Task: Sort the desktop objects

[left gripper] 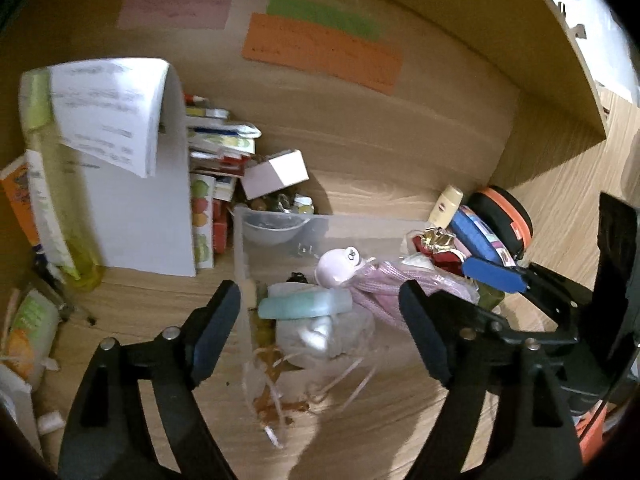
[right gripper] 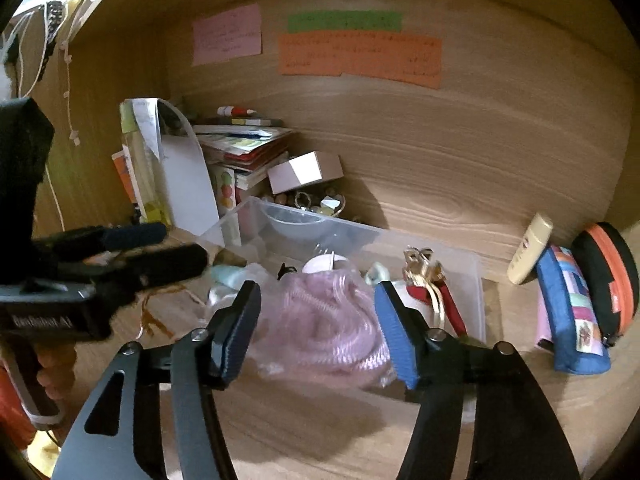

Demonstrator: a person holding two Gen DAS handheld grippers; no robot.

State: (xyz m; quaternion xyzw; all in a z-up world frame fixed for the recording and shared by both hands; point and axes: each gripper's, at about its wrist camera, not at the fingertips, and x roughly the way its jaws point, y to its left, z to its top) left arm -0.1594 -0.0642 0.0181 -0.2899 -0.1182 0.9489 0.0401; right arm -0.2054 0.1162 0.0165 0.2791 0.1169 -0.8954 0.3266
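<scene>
Pink knit bundle [right gripper: 324, 320] sits dead ahead between the spread right gripper [right gripper: 316, 336] fingers, nearer than the left gripper [left gripper: 320, 328], also spread.

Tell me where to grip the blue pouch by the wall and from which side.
Grip the blue pouch across its narrow top edge, from above. It stands on edge, squeezed between the cream tube and the black-orange case, so only the top looks free for the right hand-held gripper.

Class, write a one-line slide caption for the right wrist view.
Open right tongs poised over a pink bagged cord in a clear plastic bin on a cluttered wooden desk.
</scene>
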